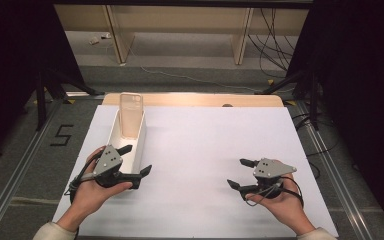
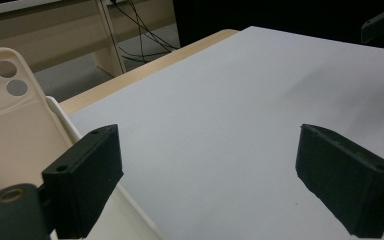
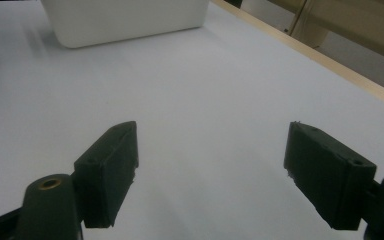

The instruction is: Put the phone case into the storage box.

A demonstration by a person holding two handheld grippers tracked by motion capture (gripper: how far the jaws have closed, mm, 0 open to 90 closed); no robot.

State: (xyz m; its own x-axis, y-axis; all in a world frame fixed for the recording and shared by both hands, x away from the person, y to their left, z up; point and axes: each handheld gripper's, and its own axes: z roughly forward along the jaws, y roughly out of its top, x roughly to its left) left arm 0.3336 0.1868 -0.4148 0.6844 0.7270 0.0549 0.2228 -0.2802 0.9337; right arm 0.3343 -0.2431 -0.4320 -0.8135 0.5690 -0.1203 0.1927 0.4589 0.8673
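Both grippers, left gripper [image 1: 136, 160] and right gripper [image 1: 241, 173], spread, empty; floor mark [image 1: 61, 135] reads "5".

Phone case [image 1: 130, 114]: translucent soft-looking plastic, smooth, faintly glossy, at 12 o'clock in the bin. Bin [image 1: 141, 142]: white plastic, smooth matt walls. Sheet [image 1: 205, 150]: white paper-like cover, matt and even. Table [image 1: 195, 99]: pale wood edge, smooth, along the sheet's 12 o'clock side. Left gripper [image 1: 138, 160] and right gripper [image 1: 239, 173]: matt black plastic jaws with slightly rough faces; grey plates on top, dull finish. Sleeve [image 1: 50, 231]: cream cloth.
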